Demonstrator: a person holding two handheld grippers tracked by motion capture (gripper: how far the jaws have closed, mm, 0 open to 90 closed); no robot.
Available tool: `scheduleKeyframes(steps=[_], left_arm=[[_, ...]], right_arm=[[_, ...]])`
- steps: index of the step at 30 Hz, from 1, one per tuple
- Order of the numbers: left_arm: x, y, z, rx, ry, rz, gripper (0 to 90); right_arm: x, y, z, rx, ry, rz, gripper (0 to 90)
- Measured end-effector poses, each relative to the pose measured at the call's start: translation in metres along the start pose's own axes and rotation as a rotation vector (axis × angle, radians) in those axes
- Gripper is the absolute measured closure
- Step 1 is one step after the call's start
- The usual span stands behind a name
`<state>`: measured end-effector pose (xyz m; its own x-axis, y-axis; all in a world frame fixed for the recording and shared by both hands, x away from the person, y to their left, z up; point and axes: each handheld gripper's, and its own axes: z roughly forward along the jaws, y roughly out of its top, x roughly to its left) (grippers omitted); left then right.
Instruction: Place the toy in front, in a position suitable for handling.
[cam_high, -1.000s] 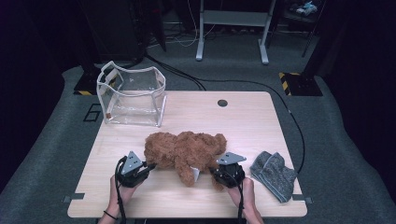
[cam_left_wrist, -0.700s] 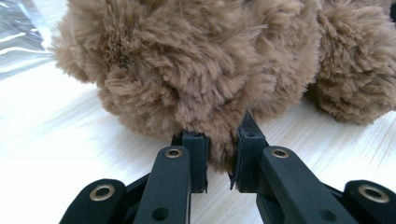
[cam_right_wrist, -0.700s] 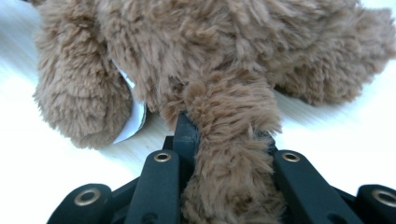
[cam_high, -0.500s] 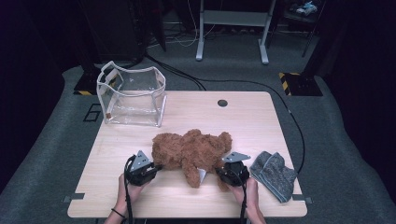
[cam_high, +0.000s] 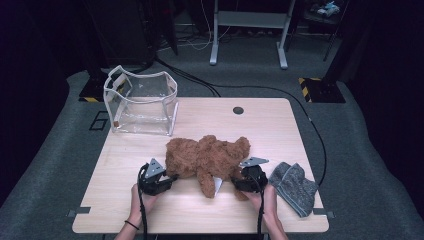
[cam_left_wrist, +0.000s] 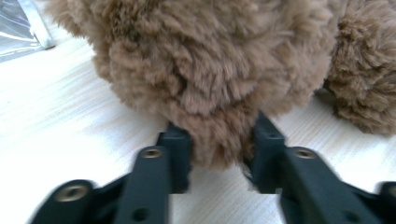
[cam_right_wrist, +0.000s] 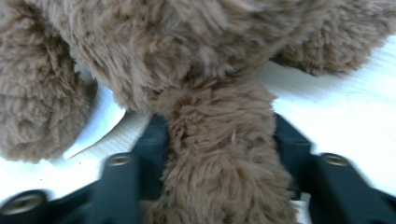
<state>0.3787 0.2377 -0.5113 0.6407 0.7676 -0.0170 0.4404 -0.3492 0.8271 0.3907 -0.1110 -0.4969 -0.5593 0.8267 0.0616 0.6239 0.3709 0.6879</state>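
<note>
A brown plush toy (cam_high: 207, 155) lies on the wooden table (cam_high: 280, 125), near its front edge. My left gripper (cam_high: 172, 177) is at the toy's left end, my right gripper (cam_high: 235, 182) at its right end. In the left gripper view a furry lobe of the plush toy (cam_left_wrist: 210, 60) sits between the jaws of the left gripper (cam_left_wrist: 219, 140), which have just been opening. In the right gripper view a limb of the plush toy (cam_right_wrist: 187, 46) fills the gap of the right gripper (cam_right_wrist: 217, 135), whose jaws have also just been opening. Both stand open around the fur.
A clear plastic bag with white trim (cam_high: 142, 102) stands open at the table's back left. A grey knitted cloth (cam_high: 295, 187) lies at the front right corner. A small round black cap (cam_high: 238, 110) sits near the back edge.
Both grippers and the plush toy have shifted slightly to the right and settled lower on the table. The jaws of both grippers have spread apart around the fur.
</note>
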Motion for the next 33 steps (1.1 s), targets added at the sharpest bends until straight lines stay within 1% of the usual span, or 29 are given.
scheduleKeyframes(steps=[1,2,3,4,5,6,7,9,10,11,12,13,14,15,16,17,19,20,21,23,24,25,26,28,29,30,31,32,33], left_arm=[[0.0,0.0,-0.001,0.004,0.003,-0.006,53.1],[0.0,0.0,-0.002,-0.004,0.013,-0.008,48.2],[0.0,0.0,-0.002,-0.004,0.013,-0.008,43.6],[0.0,0.0,-0.003,0.0,0.023,-0.012,43.6],[0.001,0.0,-0.005,-0.002,0.028,-0.016,35.4],[0.001,0.0,-0.005,-0.006,0.031,-0.03,33.0],[0.002,0.0,-0.005,0.003,0.033,-0.027,29.0],[0.004,-0.002,-0.004,0.008,0.032,-0.04,24.9],[0.004,-0.002,-0.004,0.008,0.032,-0.04,22.9],[0.005,-0.002,-0.004,0.023,0.025,-0.042,21.8],[0.005,-0.004,-0.003,0.02,0.03,-0.046,21.8],[0.005,-0.005,-0.003,0.031,0.031,-0.048,20.8],[0.006,-0.007,-0.001,0.032,0.033,-0.054,19.5],[0.006,-0.007,-0.001,0.032,0.033,-0.054,19.0],[0.006,-0.008,0.0,0.039,0.036,-0.06,19.0],[0.006,-0.01,0.002,0.044,0.039,-0.071,17.8],[0.007,-0.012,0.003,0.066,0.035,-0.08,16.3],[0.007,-0.013,0.004,0.063,0.042,-0.087,14.0],[0.008,-0.015,0.006,0.073,0.039,-0.099,13.2],[0.008,-0.016,0.007,0.081,0.039,-0.105,10.7],[0.008,-0.016,0.007,0.09,0.04,-0.105,10.7],[0.008,-0.016,0.007,0.086,0.044,-0.111,8.5],[0.009,-0.016,0.008,0.088,0.042,-0.117,7.3],[0.008,-0.016,0.009,0.105,0.048,-0.114,7.0],[0.008,-0.016,0.009,0.105,0.048,-0.114,7.0],[0.007,-0.015,0.01,0.114,0.051,-0.107,7.0],[0.006,-0.015,0.011,0.129,0.056,-0.086,7.0],[0.006,-0.015,0.011,0.129,0.059,-0.07,7.0],[0.006,-0.015,0.011,0.13,0.058,-0.083,7.1]], right_arm=[[0.0,0.0,-0.002,-0.008,0.0,0.014,38.0],[0.0,0.0,-0.005,-0.003,0.004,0.016,30.9],[0.0,0.0,-0.005,-0.003,0.004,0.016,30.9],[-0.003,-0.001,-0.007,-0.027,0.01,-0.007,26.1],[-0.004,0.0,-0.015,-0.032,0.007,0.009,16.0],[-0.004,-0.001,-0.018,-0.029,0.011,0.021,14.4],[-0.006,0.0,-0.022,-0.037,0.016,0.019,13.5],[-0.01,-0.001,-0.03,-0.038,0.018,0.023,7.4],[-0.012,-0.001,-0.034,-0.04,0.013,0.022,6.5],[-0.014,-0.002,-0.038,-0.042,0.008,0.03,5.3],[-0.014,-0.002,-0.038,-0.042,0.008,0.03,5.3],[-0.016,-0.003,-0.042,-0.037,0.004,0.035,4.2],[-0.022,-0.006,-0.048,-0.037,-0.018,0.036,3.0],[-0.025,-0.008,-0.051,-0.032,-0.022,0.038,2.2],[-0.025,-0.008,-0.051,-0.032,-0.022,0.038,2.2],[-0.029,-0.009,-0.053,-0.027,-0.03,0.044,1.9],[-0.036,-0.013,-0.058,-0.012,-0.06,0.049,0.0],[-0.042,-0.017,-0.062,-0.006,-0.08,0.068,0.0],[-0.044,-0.018,-0.064,-0.006,-0.084,0.075,0.0],[-0.047,-0.02,-0.067,-0.002,-0.09,0.08,0.0],[-0.05,-0.021,-0.07,0.0,-0.104,0.083,0.0],[-0.054,-0.023,-0.073,-0.003,-0.115,0.084,0.0],[-0.061,-0.027,-0.079,0.0,-0.126,0.102,0.0],[-0.067,-0.03,-0.083,0.005,-0.151,0.118,0.0],[-0.067,-0.03,-0.083,0.005,-0.151,0.118,0.0],[-0.071,-0.032,-0.086,0.009,-0.157,0.125,0.0],[-0.078,-0.037,-0.09,0.016,-0.171,0.144,0.0],[-0.08,-0.039,-0.092,0.023,-0.181,0.15,0.0],[-0.083,-0.041,-0.093,0.027,-0.193,0.158,0.0]])
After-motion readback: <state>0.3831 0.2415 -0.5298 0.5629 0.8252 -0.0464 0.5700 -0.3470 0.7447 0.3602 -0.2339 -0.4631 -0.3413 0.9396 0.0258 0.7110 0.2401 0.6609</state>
